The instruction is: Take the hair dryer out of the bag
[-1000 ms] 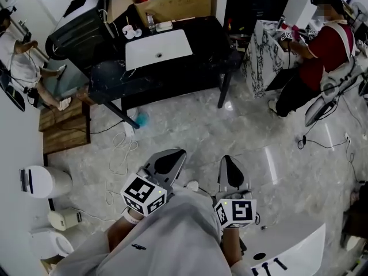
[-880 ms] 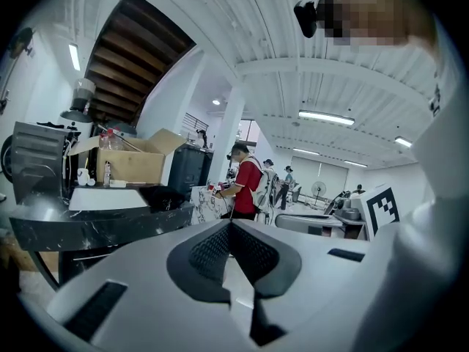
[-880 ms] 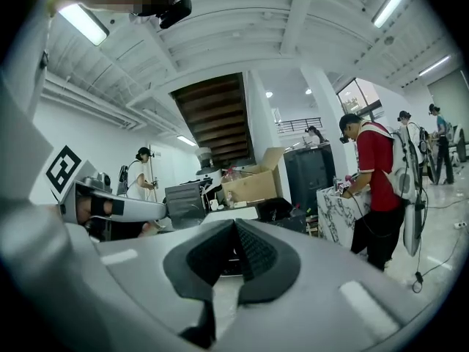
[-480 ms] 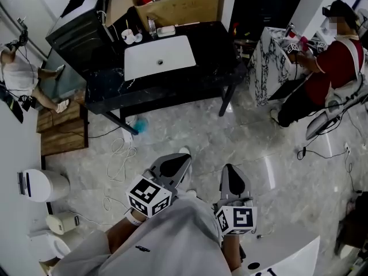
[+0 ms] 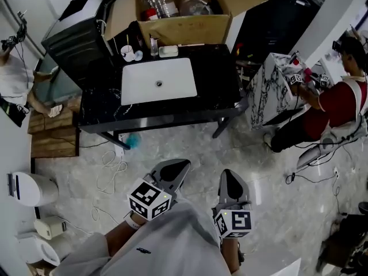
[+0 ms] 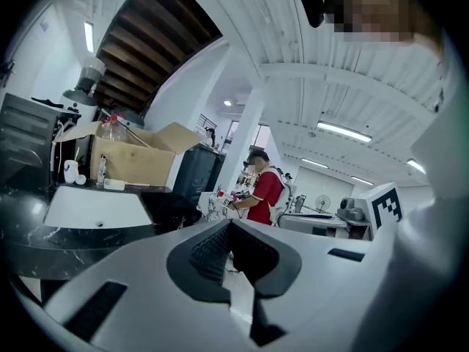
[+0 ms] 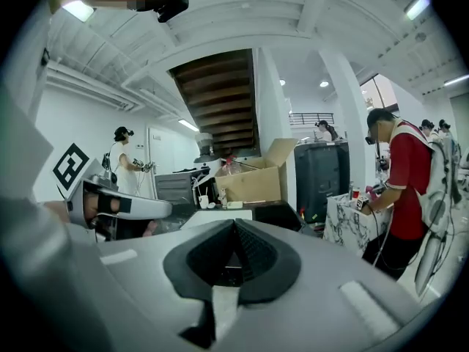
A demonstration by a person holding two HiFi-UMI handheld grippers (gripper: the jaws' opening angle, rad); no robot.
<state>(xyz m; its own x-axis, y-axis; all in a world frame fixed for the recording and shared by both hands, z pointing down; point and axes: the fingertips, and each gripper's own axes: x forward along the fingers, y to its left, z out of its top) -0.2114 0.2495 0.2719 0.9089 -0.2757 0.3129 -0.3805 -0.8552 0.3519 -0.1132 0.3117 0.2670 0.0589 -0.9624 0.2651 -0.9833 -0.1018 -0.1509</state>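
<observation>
No hair dryer shows in any view. A bulky black case or bag (image 5: 77,36) stands at the far left end of the black table (image 5: 221,88); I cannot tell which it is. My left gripper (image 5: 183,164) and right gripper (image 5: 228,174) are held side by side over the marble floor, a good way short of the table and pointing towards it. In the left gripper view the left gripper (image 6: 229,226) has its jaws closed together with nothing between them. The right gripper (image 7: 234,226) is shut and empty too.
A white sink basin (image 5: 158,80) is set in the table, with an open cardboard box (image 5: 190,22) behind it. A person in red (image 5: 339,102) works at a marble-patterned stand (image 5: 270,91) on the right. White cables (image 5: 109,165) and a white bin (image 5: 26,187) lie at the left.
Both grippers have travelled forward across the floor towards the black table, which now looks nearer and larger. Their jaws stayed shut throughout.
</observation>
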